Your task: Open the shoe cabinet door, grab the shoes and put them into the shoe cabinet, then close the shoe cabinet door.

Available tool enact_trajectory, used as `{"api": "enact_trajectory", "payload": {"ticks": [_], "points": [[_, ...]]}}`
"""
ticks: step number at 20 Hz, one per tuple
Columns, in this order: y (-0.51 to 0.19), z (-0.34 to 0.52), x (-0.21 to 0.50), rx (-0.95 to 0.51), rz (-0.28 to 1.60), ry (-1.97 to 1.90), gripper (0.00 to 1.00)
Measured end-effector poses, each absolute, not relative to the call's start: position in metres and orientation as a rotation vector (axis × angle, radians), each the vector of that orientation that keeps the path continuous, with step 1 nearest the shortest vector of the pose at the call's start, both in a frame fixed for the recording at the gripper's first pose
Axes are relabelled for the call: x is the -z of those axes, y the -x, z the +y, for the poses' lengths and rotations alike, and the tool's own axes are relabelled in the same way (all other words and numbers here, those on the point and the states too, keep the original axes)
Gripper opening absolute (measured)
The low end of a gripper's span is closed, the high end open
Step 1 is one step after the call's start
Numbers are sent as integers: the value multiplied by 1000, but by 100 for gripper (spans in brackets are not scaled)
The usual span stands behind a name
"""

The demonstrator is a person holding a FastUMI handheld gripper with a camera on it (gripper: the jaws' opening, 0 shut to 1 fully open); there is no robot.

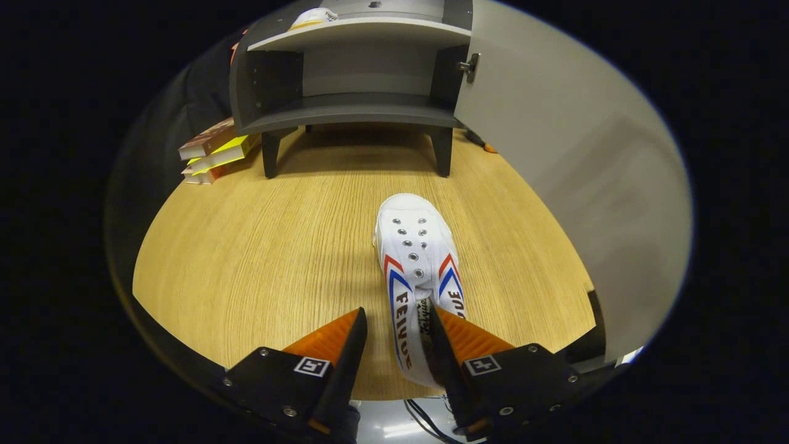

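Observation:
A white canvas shoe (414, 246) with red and blue stripes lies on the wooden table (259, 259), toe pointing toward the grey shoe cabinet (357, 111) at the back. The cabinet's door (573, 160) is swung wide open on the right, and its lower shelf is bare. My gripper (396, 308) is open over the shoe's heel end. One finger sits at the shoe's opening and the other stands just outside its left wall, with a small gap to it. Another white shoe (314, 17) rests on the cabinet's upper level.
A stack of books (212, 151) lies on the table left of the cabinet's legs. A small orange-tipped item (487, 147) pokes out behind the door's lower edge. The open door forms a tall wall along the right side of the table.

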State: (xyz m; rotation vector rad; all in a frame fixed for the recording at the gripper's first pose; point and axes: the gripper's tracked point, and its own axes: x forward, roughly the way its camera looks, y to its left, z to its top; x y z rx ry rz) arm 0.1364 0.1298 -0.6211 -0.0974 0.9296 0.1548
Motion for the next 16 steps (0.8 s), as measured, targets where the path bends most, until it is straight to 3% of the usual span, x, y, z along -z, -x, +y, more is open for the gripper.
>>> {"api": "enact_trajectory", "payload": {"ticks": [2,5,6,8,9,16], "points": [[-143,127,627,-154,933,109,59],[-149,126,633,-147,941,82,38],[-149,128,636,-159,941,73,36],[-146,132,637,-177,947,72,19],[-146,133,632,-180,936,85,0],[-159,129,555,-213,852,12,0]]}}
